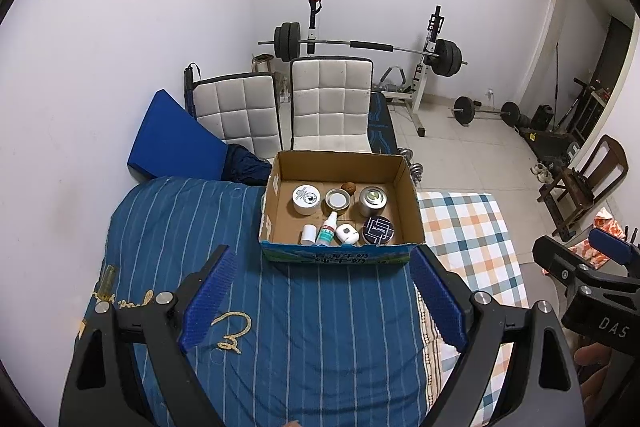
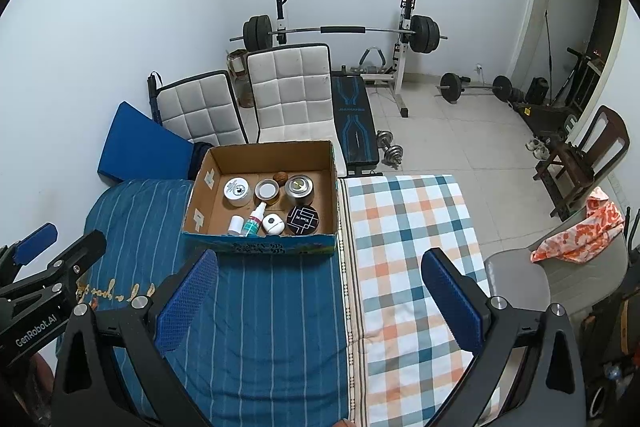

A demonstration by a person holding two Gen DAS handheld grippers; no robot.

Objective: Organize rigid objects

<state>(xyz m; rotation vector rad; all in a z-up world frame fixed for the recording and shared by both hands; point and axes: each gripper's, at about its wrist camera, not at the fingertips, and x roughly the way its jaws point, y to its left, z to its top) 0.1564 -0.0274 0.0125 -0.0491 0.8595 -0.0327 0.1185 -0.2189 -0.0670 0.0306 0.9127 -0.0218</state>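
Both grippers, left [image 1: 320,291] and right [image 2: 320,291], spread wide, empty. Cardboard box [image 1: 400,179] of tins and bottles sits just ahead; approach from above, pick one item cleanly.

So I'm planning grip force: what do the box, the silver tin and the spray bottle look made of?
Box: corrugated cardboard, matte brown inside, printed glossy outside.
Silver tin: likely metal, going by its brushed grey sheen and reflective lid.
Spray bottle: probably plastic, white with a teal label; too small to be sure.
Both grippers are open and empty.
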